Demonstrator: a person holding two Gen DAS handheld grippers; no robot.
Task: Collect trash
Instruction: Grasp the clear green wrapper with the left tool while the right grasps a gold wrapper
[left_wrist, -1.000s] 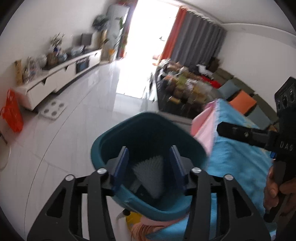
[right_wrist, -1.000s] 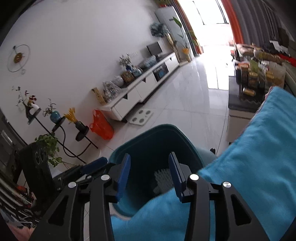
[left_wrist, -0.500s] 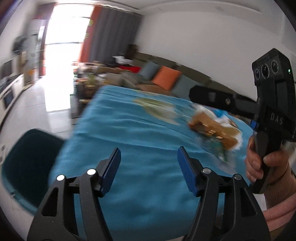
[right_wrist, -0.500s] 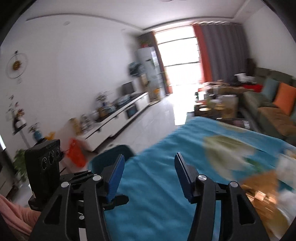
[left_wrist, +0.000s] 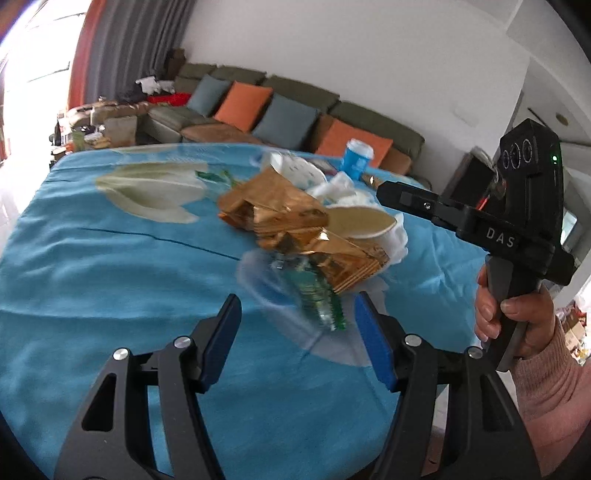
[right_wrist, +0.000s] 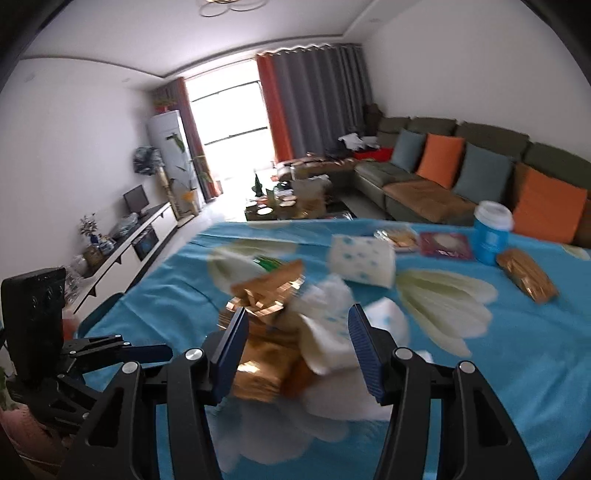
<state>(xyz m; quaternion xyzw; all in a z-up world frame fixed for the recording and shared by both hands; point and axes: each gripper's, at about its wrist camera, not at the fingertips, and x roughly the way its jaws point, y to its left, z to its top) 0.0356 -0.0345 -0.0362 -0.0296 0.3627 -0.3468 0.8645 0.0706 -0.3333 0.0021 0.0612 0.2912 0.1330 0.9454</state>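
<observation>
Hovering both grippers, tilted down, over the trash heap on the blue cloth.

My left gripper (left_wrist: 295, 325) stands released at lower centre, its jaws having just widened, empty; the green-labelled wrapper (left_wrist: 317, 295) lies just beyond. A second ago both faced the teal bin. My right gripper (right_wrist: 295, 343), likewise released and just widened, frames the gold wrappers (right_wrist: 266, 354) and crumpled tissues (right_wrist: 325, 325).

A home's living room is showing here: a long olive sofa (right_wrist: 461, 166) is carrying orange and grey cushions, grey and orange curtains (right_wrist: 314, 99) are flanking a bright window, a low white TV cabinet (right_wrist: 147, 236) is lining the wall, and a flower-print blue cloth is covering the desk (left_wrist: 110, 258).
</observation>
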